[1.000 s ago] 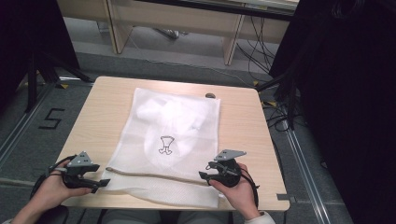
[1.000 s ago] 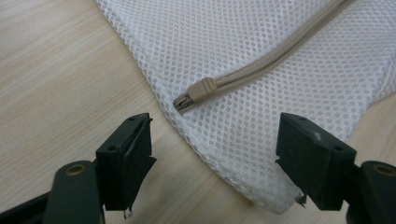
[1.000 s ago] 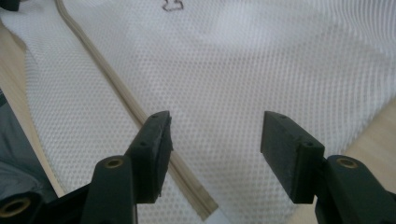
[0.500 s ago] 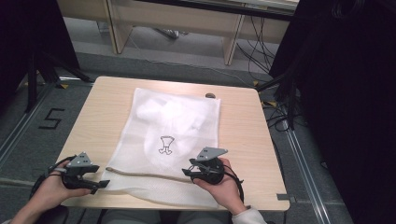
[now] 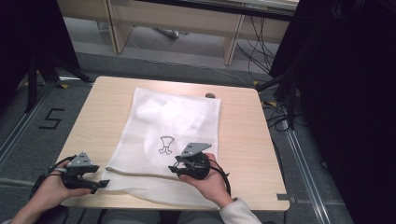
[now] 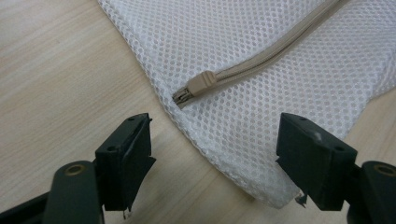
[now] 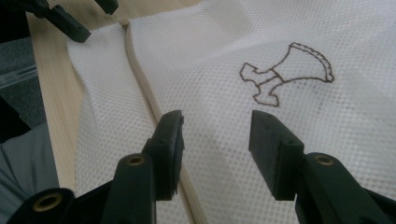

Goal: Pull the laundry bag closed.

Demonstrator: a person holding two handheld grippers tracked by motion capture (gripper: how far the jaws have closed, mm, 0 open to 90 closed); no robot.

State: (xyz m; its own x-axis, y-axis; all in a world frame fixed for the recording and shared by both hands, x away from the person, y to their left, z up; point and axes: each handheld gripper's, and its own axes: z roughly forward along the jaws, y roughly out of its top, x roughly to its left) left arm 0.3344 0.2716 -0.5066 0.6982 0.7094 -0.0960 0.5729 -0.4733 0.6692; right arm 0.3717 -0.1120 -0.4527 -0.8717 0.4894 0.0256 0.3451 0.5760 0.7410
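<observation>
A white mesh bag (image 5: 177, 116) lies flat on the wooden table (image 5: 243, 135), with a brown outline drawing (image 7: 285, 70) on it. A beige zipper (image 5: 140, 173) runs along its near end, and the zipper pull (image 6: 196, 86) sits at the left corner. My left gripper (image 5: 103, 183) rests at that corner, open, the bag's edge between its jaws (image 6: 215, 154) untouched. My right gripper (image 5: 173, 169) hovers over the bag just beside the zipper (image 7: 140, 79). Its jaws (image 7: 215, 135) have just been closing and stand partly open, with nothing pinched between them.
A small dark object (image 5: 210, 95) lies at the table's far edge. Bare wood flanks the bag on both sides. Beyond the table are desk legs and floor cables (image 5: 261, 51). A "5" mark (image 5: 50, 119) is on the floor at left.
My right gripper has moved left from the bag's near right corner onto the bag, close to the zipper, and its jaws have narrowed. The left gripper has stayed put.
</observation>
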